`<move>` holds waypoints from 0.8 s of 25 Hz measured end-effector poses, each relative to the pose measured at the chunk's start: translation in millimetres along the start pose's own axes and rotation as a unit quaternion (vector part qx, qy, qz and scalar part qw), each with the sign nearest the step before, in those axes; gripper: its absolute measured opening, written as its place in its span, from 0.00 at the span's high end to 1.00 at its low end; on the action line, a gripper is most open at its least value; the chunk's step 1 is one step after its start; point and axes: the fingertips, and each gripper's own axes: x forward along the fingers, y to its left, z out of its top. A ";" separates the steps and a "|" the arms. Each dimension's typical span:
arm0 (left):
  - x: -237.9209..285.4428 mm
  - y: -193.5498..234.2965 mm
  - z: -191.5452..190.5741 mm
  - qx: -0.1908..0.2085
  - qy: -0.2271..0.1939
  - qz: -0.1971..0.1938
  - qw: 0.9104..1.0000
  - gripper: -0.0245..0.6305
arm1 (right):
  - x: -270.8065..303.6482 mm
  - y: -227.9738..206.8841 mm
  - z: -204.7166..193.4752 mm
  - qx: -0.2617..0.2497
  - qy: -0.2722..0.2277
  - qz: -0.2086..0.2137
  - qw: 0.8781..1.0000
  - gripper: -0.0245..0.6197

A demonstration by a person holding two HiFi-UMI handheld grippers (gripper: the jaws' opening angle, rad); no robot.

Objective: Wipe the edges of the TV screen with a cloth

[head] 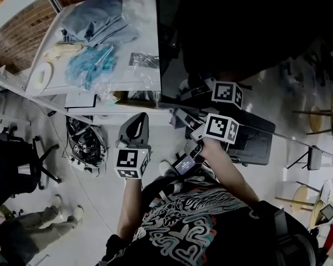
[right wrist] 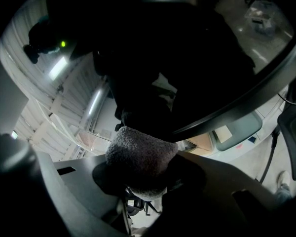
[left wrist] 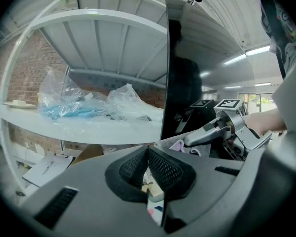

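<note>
TV screen: the TV screen (head: 222,32) stands dark and upright, and it is our landmark for all places here.
Cloth: the grey fluffy cloth (right wrist: 140,162) sits at the lower edge of the TV screen, near its lower left corner, and appears to touch the frame.
Right gripper: the right gripper (right wrist: 138,174) has its jaws closed on the cloth, and the wad bulges out in front of them.
Left gripper: the left gripper (left wrist: 148,157) hovers just left of the TV screen and below it, with the jaws together at the tips and nothing between them.
Worktop: a white worktop (left wrist: 103,127) with plastic bags (left wrist: 69,102) lies to the left of the TV screen, close to its left edge.
Risk, scratching: if the wad is pressed flat, we think the hard jaws can reach the glass and mark it.
Risk, slipping: the cloth is held only by a pinch, so dragging along the frame can pull it out.
Risk, tipping: nothing steadies the TV screen, so a strong push at the edge can rock it.
Risk, bags: wiping up the left edge can catch the bags.
</note>
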 end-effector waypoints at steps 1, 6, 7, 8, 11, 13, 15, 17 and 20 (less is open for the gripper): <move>-1.4 -0.3 -0.6 0.001 0.001 0.001 1.000 0.93 | 0.7 -0.1 -0.6 -0.004 0.000 0.000 1.000 0.68; -10.3 -3.3 -4.6 0.003 0.005 0.002 1.000 0.93 | 2.2 -0.5 -8.2 -0.055 0.000 -0.010 0.998 0.68; -11.7 -4.6 -5.6 0.002 0.005 0.001 1.000 0.93 | 2.3 0.0 -10.5 -0.065 0.002 -0.012 0.998 0.68; -12.7 -6.1 -6.8 0.002 0.006 -0.001 1.000 0.93 | 2.1 0.8 -12.6 -0.073 0.003 -0.013 0.997 0.68; -14.7 -11.6 -13.0 0.002 0.013 -0.006 1.000 0.93 | -3.8 3.2 -18.4 -0.096 -0.002 -0.017 0.995 0.68; -14.9 -18.1 -17.9 0.023 0.026 -0.010 0.999 0.93 | -15.0 0.6 -19.1 -0.130 -0.013 -0.032 0.991 0.68; -14.0 -25.3 -22.6 0.047 0.037 -0.016 0.998 0.93 | -29.6 -6.2 -17.0 -0.173 -0.025 -0.055 0.983 0.68; -11.9 -29.9 -27.2 0.068 0.040 -0.016 0.997 0.93 | -45.0 -12.0 -12.1 -0.210 -0.043 -0.074 0.974 0.68; -7.1 -43.2 -35.1 0.130 0.041 -0.018 0.990 0.93 | -79.4 -19.6 -4.4 -0.277 -0.082 -0.124 0.949 0.69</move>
